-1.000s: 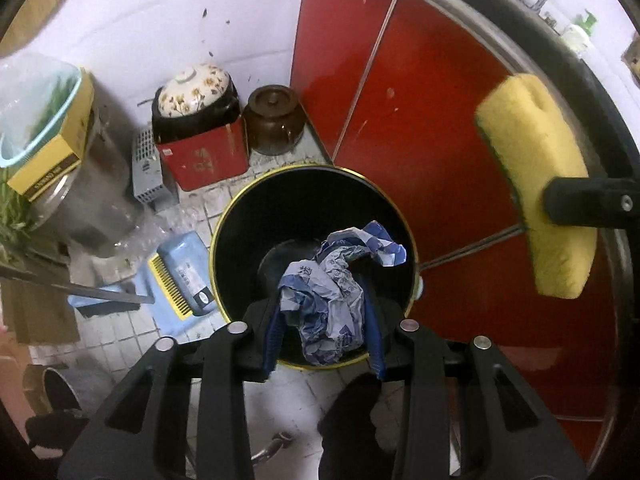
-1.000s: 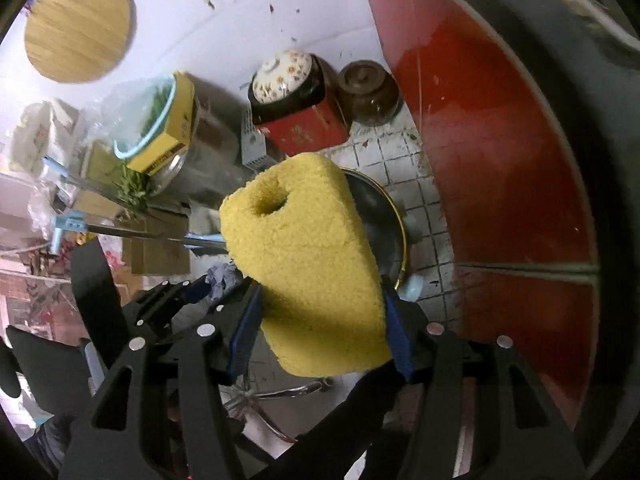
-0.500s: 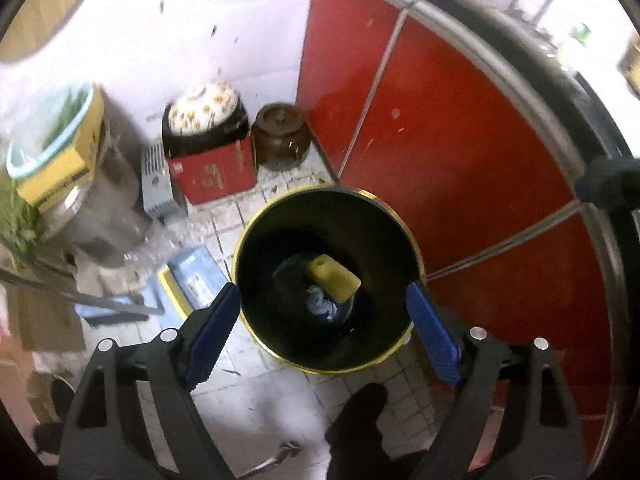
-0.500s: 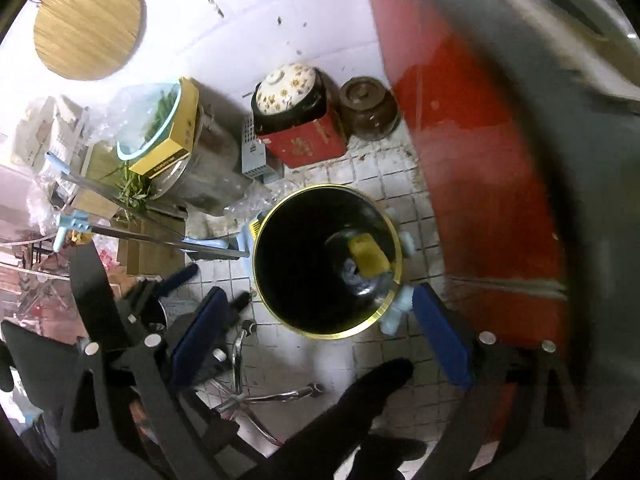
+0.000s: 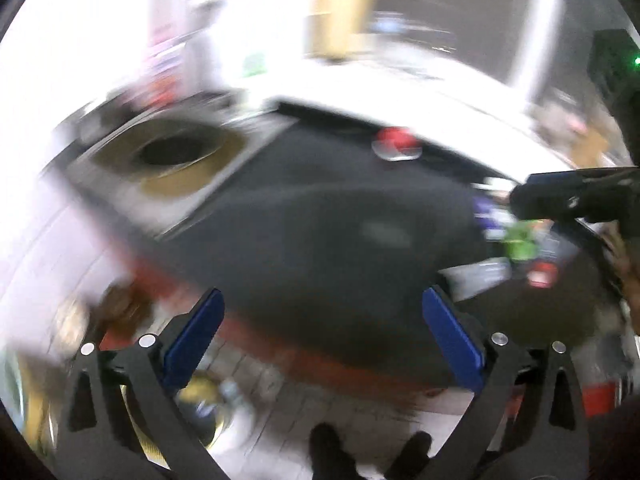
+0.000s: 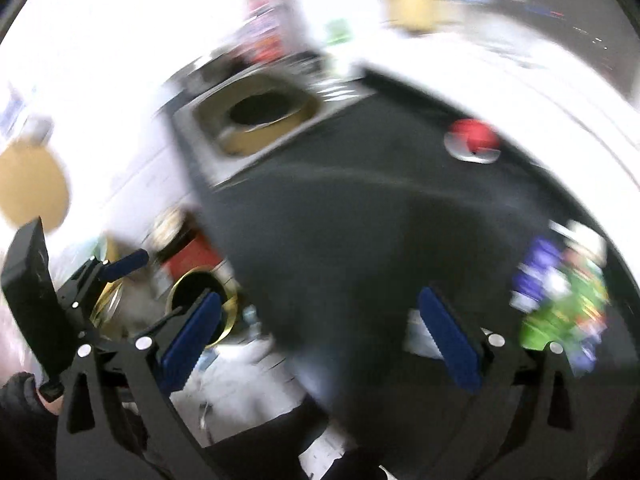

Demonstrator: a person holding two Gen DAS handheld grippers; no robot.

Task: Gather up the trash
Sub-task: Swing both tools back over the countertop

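Both views are motion-blurred. My left gripper (image 5: 322, 340) is open and empty, above the edge of a dark countertop (image 5: 320, 232). My right gripper (image 6: 320, 336) is open and empty too, over the same countertop (image 6: 360, 220). The black trash bin with a gold rim (image 6: 200, 300) stands on the floor at lower left of the right wrist view, behind the left finger. Crumpled green and purple wrappers (image 6: 560, 304) lie on the counter at the right; they also show in the left wrist view (image 5: 516, 236). The right gripper shows there at the right edge (image 5: 576, 196).
A sink with a brownish basin (image 6: 260, 120) is set in the counter at the back left. A red object on a silver lid (image 6: 474, 140) sits at the back right. A red box (image 6: 188, 256) stands on the floor by the bin. The left gripper shows at far left (image 6: 120, 264).
Both grippers opened and dropped the crumpled blue paper and the yellow sponge into the bin. Both have since swung up from the bin to the countertop.
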